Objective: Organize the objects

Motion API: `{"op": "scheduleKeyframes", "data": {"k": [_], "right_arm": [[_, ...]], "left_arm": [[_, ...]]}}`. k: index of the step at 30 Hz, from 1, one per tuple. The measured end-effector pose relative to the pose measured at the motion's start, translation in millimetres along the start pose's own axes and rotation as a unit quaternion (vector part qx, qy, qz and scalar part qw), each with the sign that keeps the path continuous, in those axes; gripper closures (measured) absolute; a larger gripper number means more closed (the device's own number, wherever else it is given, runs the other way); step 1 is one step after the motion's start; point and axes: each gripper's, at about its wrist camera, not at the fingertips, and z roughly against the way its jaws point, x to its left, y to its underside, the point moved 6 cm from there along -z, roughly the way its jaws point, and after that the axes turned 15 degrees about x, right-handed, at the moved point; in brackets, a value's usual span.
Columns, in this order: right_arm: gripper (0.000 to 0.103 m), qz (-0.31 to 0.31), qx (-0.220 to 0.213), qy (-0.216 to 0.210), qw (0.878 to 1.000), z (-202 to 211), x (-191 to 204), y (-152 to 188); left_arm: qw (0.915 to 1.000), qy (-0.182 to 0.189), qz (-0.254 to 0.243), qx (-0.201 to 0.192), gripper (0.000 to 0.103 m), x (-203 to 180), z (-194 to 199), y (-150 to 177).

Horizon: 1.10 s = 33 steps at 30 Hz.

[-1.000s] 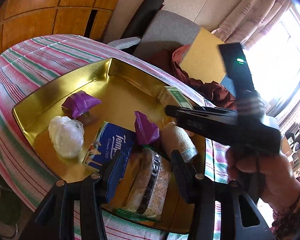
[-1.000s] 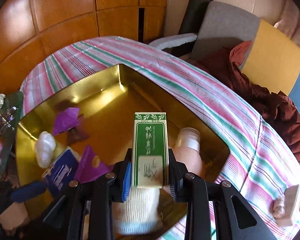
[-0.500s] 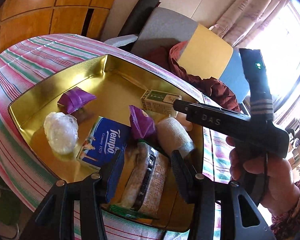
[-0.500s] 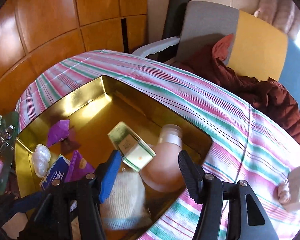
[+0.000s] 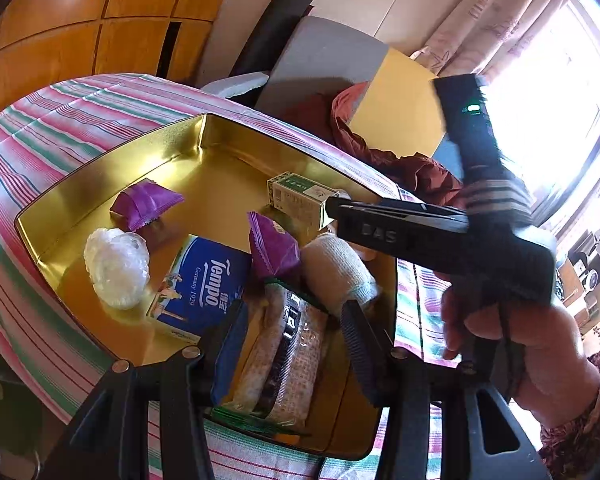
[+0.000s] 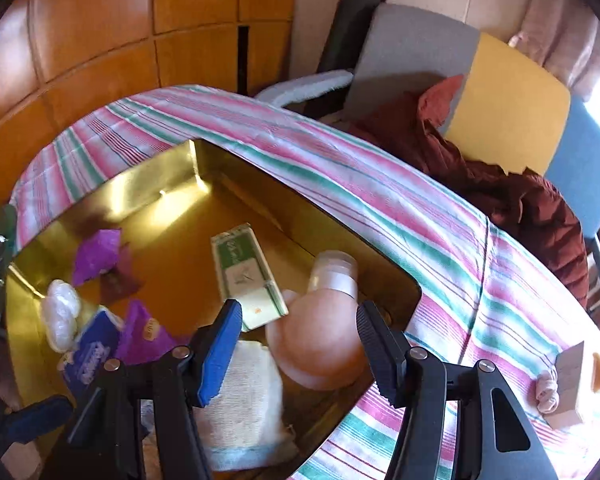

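A gold tin tray (image 5: 100, 168) (image 6: 112, 192) sits on the striped tablecloth. In it lie a green-and-white box (image 6: 246, 276) (image 5: 300, 198), two purple packets (image 5: 146, 202) (image 5: 274, 246), a white plastic ball (image 5: 116, 266), a blue Tempo tissue pack (image 5: 202, 284), a cracker pack (image 5: 288, 350), a white rolled cloth (image 6: 240, 400) (image 5: 338, 272) and a peach-coloured bottle (image 6: 320, 340). My right gripper (image 6: 298, 350) is open and empty above the bottle, just short of the box. My left gripper (image 5: 296, 346) is open over the cracker pack.
A small wooden block with a pale item (image 6: 564, 388) lies on the tablecloth (image 6: 440, 240) at the right. Behind the table stand a grey, yellow and blue chair (image 6: 500, 100) with a dark red garment (image 6: 520, 196). Wood panels line the left wall.
My right gripper opened and let go of the green-and-white box, which dropped flat into the tray. The right gripper then pulled back and up. The left gripper barely moved.
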Motion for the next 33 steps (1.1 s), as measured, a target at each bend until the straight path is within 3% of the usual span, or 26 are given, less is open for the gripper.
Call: {"op": "scheduleKeyframes", "data": {"k": [8,17,25,33], "right_arm": [[0.037,-0.007,-0.022,0.001,1.0,24.2,-18.2,30.8],[0.034,-0.074,-0.007,0.009,0.997,32.2,-77.4,87.7],[0.034,-0.136,0.025,0.038,0.99,22.8,-135.9,147.1],[0.033,-0.201,0.03,0.058,0.977,21.2,-194.0,190.6]], "left_arm": [[0.9999,0.005,-0.011,-0.004,0.054,-8.1,1.5,3.6],[0.9987,0.018,-0.048,-0.004,0.054,-30.5,0.8,13.1],[0.9937,0.03,-0.108,-0.012,0.054,-61.9,2.7,27.0],[0.9849,0.043,-0.168,0.006,0.054,-95.3,-5.0,49.7]]}}
